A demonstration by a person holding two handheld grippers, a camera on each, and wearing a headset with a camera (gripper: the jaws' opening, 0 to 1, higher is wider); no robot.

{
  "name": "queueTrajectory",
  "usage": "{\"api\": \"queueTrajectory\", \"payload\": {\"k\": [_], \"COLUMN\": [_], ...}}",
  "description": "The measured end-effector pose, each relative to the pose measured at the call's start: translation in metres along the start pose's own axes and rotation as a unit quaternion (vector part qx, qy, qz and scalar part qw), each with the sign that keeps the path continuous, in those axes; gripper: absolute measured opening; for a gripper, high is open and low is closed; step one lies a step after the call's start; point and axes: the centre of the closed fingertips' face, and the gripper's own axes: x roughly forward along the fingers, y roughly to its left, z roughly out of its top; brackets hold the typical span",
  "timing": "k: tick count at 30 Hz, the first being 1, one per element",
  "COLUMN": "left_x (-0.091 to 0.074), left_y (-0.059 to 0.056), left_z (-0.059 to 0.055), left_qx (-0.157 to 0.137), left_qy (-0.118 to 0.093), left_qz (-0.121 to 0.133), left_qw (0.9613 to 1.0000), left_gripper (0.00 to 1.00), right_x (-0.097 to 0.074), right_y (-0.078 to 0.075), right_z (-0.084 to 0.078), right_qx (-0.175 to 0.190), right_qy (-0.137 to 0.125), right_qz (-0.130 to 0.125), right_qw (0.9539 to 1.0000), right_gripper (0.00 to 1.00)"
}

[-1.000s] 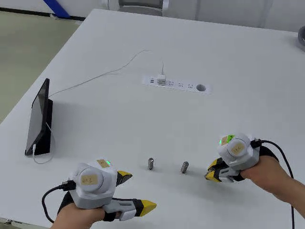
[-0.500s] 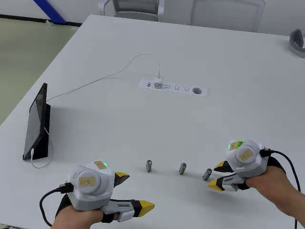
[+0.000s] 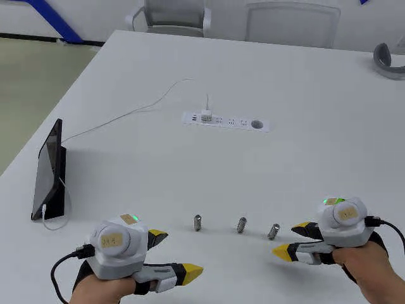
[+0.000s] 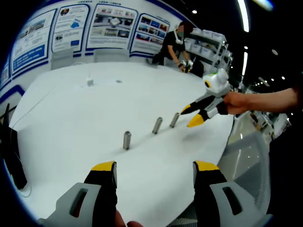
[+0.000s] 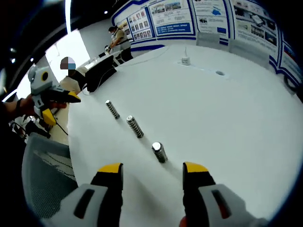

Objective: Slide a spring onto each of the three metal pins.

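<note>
Surface finishes. The table (image 3: 304, 164) is presenting a white, smooth, matt top. The three pins (image 3: 241, 224) are showing as bright grey metal, each one ribbed by coiled wire springs (image 5: 135, 126) of the same dull shine. The left gripper (image 3: 176, 254) and the right gripper (image 3: 291, 239) are wearing pale grey moulded plastic shells with a slight sheen. Their fingers (image 4: 105, 166) are showing matt black with yellow tips. The power strip (image 3: 226, 121) is appearing as white plastic. The tablet (image 3: 45, 166) is showing a dark glossy screen.

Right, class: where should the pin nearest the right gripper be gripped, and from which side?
Probably the coiled shaft of the pin below its flat head, coming in level from the right gripper: it stands upright, apart from its neighbour.
</note>
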Motion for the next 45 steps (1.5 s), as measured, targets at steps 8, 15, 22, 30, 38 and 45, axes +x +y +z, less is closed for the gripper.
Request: {"api": "queueTrajectory", "payload": {"k": [8,15,22,30,38,45], "left_x": [-0.005,-0.008,-0.006,-0.003,-0.001,-0.002], "left_y": [0.008,0.015,0.023,0.025,0.021,0.019], "left_z": [0.001,0.002,0.001,0.000,-0.002,-0.003], "left_qx": [-0.006,-0.006,-0.007,-0.012,-0.013,-0.015], "left_qy": [-0.005,-0.008,-0.009,-0.011,-0.009,-0.007], "left_qz": [0.010,0.023,0.031,0.032,0.027,0.027], "left_qw": [0.9999,0.9997,0.9995,0.9994,0.9995,0.9995], "left_gripper": [0.67,0.68,0.69,0.69,0.70,0.70], "right_x": [-0.008,-0.015,-0.023,-0.032,-0.035,-0.035], "right_y": [0.006,0.016,0.026,0.039,0.052,0.059], "right_z": [0.002,-0.004,-0.009,-0.014,-0.026,-0.030], "right_qx": [0.085,0.081,0.060,0.055,0.052,0.059], "right_qy": [-0.060,-0.070,-0.070,-0.077,-0.073,-0.074], "right_qz": [-0.009,-0.011,-0.016,-0.018,-0.015,-0.013], "right_qw": [0.9945,0.9942,0.9956,0.9954,0.9958,0.9954], "right_gripper": [0.60,0.65,0.71,0.76,0.78,0.78]}}
